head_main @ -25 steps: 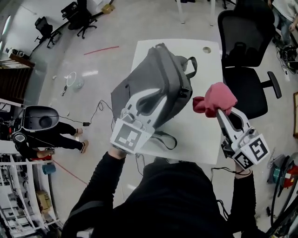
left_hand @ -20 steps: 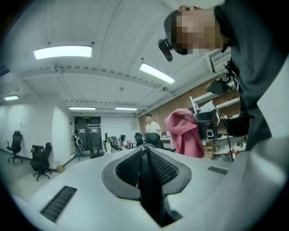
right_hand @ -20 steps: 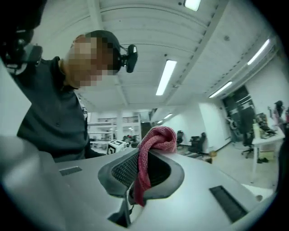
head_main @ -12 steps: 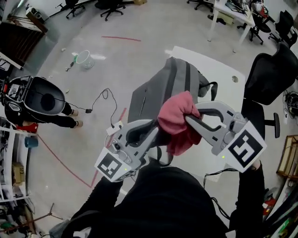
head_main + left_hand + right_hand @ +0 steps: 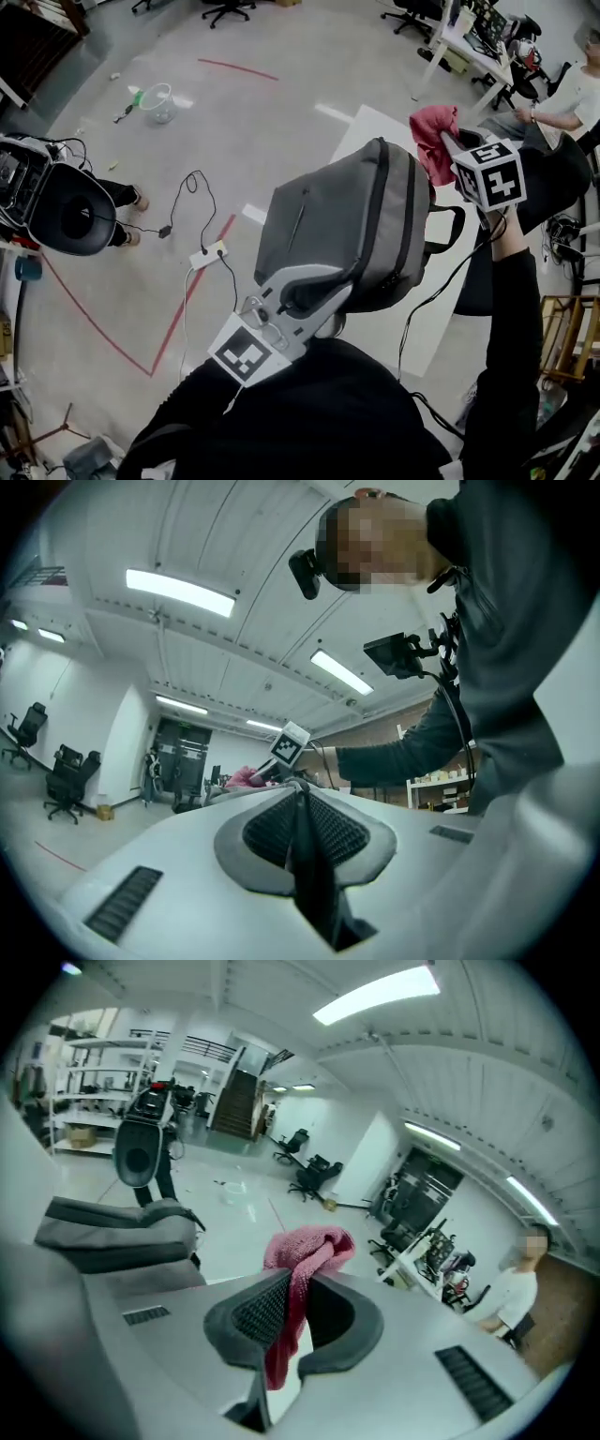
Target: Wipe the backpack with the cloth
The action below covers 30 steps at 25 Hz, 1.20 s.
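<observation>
The grey backpack [image 5: 356,220] hangs tilted in the middle of the head view, raised above the white table [image 5: 370,127]. My left gripper [image 5: 328,292] is under its near end, shut on a dark strap of the backpack that shows between the pads [image 5: 302,808]. The pink cloth [image 5: 431,131] is bunched in my right gripper [image 5: 442,142], which is shut on it just past the backpack's far top corner. In the right gripper view the cloth [image 5: 305,1251] hangs down between the jaws, with the backpack [image 5: 112,1232] lying to the left.
A black office chair [image 5: 553,178] stands right of the table. A person [image 5: 572,94] sits at a desk at the upper right. On the floor to the left are a black round machine [image 5: 70,211], a power strip with cables [image 5: 208,253] and red tape lines.
The backpack has come up off the table in the left gripper. The right gripper swept the cloth over the backpack's front and now holds it at the far top corner.
</observation>
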{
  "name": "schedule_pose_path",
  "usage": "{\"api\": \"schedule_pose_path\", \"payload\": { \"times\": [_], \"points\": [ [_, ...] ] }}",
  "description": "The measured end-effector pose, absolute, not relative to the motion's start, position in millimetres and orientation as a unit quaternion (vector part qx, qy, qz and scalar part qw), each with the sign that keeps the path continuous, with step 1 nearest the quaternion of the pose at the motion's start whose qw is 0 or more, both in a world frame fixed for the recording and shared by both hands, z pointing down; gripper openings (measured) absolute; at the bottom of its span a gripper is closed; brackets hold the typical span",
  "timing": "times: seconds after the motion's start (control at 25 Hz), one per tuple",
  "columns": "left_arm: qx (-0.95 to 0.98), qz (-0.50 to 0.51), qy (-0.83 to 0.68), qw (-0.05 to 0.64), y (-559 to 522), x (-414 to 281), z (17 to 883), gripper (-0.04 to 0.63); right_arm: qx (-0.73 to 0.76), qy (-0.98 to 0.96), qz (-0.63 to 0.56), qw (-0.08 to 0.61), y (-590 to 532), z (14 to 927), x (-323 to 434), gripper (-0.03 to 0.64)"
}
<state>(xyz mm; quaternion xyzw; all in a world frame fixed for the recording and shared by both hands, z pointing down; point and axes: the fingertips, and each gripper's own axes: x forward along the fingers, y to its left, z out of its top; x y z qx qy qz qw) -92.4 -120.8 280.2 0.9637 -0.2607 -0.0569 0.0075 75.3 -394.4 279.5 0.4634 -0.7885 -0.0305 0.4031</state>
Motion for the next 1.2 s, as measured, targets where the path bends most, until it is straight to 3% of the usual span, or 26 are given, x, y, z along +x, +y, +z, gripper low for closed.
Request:
{"api": "schedule_pose_path", "payload": {
  "times": [0.16, 0.32, 0.56, 0.76, 1.04, 1.2],
  "points": [
    [0.970, -0.052, -0.239, 0.000, -119.3, -96.8, 275.1, 0.057, 0.373, -0.837, -0.086, 0.392, -360.1, 259.4, 39.1, 0.038],
    [0.972, -0.052, -0.229, 0.002, -105.9, -109.7, 275.9, 0.057, 0.192, -0.858, -0.129, 0.459, -256.7, 266.5, -28.0, 0.038],
    [0.976, -0.032, -0.215, -0.004, -115.8, -87.2, 285.3, 0.057, 0.078, -0.867, -0.098, 0.482, -173.5, 281.9, -32.4, 0.038],
    [0.979, -0.015, -0.204, -0.024, -107.2, -68.6, 284.2, 0.057, 0.013, -0.908, -0.036, 0.417, -106.4, 268.3, -33.6, 0.038],
    [0.980, 0.005, -0.195, -0.041, -90.0, -32.8, 294.8, 0.057, -0.147, -0.950, 0.048, 0.270, -4.9, 257.0, -12.0, 0.037],
    [0.983, 0.031, -0.179, -0.038, -77.8, -14.6, 305.0, 0.057, -0.061, -0.976, 0.106, 0.182, -29.8, 241.0, 27.2, 0.037]
  ]
}}
